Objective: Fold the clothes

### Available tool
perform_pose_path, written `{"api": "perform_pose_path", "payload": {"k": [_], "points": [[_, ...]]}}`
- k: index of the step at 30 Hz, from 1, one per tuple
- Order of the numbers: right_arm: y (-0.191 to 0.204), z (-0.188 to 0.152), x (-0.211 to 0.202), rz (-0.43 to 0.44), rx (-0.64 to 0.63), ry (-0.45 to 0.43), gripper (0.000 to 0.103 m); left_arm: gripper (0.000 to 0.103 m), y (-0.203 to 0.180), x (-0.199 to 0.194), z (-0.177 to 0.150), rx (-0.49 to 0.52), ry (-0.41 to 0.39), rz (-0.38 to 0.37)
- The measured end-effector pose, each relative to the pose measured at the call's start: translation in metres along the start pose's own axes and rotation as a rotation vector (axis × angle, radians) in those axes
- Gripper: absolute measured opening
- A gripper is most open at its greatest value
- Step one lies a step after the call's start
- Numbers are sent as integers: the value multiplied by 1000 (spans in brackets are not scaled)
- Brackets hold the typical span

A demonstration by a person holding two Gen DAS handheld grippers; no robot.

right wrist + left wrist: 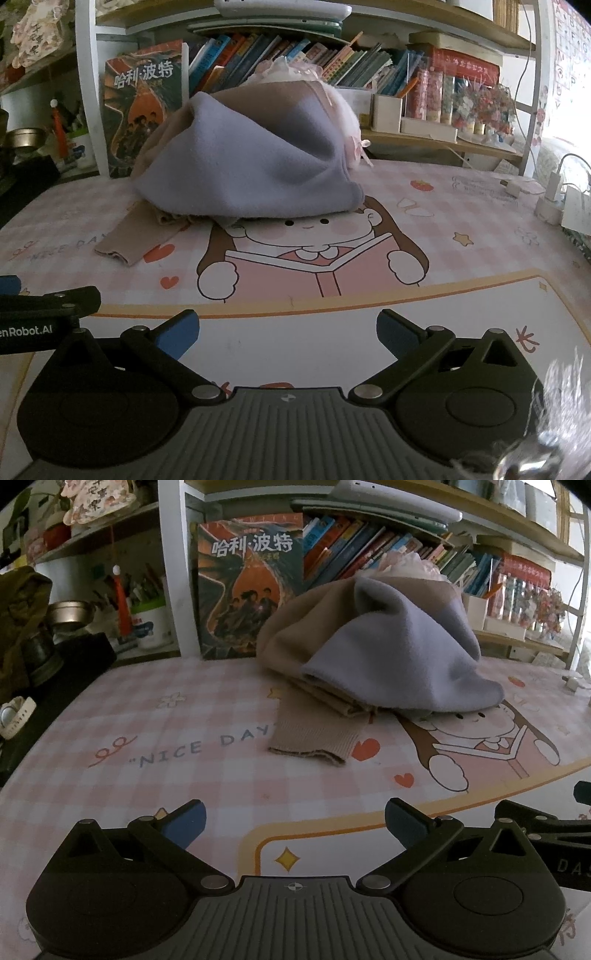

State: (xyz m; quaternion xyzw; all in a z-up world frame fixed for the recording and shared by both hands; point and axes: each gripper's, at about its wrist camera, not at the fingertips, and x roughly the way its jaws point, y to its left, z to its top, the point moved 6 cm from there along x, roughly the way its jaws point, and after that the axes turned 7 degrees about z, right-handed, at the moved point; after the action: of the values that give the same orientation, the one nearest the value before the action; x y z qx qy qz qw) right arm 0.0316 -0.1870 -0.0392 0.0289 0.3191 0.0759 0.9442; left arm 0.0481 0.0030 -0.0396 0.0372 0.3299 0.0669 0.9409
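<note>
The heap of clothes (pixel 373 657) sits crumpled at the far side of my pink checked desk mat (pixel 166 760), lilac fleece draped over tan knit, one ribbed cuff (pixel 314 742) trailing toward me; my left gripper (pixel 295 825) and right gripper (pixel 288 334) gape wide, holding nothing

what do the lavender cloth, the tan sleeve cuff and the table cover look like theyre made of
Lavender cloth: looks like soft fleece, matte and slightly fuzzy, draping in thick rounded folds.
Tan sleeve cuff: a ribbed knit, with fine parallel ridges running to a raw-looking hem; likely cotton or a blend.
Table cover: probably printed vinyl or a similar plastic mat, lying smooth and flat with a faint sheen.
</note>
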Motion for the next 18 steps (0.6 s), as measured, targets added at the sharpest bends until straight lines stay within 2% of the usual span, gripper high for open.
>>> {"api": "perform_pose_path", "payload": {"k": [18], "points": [[1,1,0,1,-3,9,103,103,0,0,-2,2,8,3]]}}
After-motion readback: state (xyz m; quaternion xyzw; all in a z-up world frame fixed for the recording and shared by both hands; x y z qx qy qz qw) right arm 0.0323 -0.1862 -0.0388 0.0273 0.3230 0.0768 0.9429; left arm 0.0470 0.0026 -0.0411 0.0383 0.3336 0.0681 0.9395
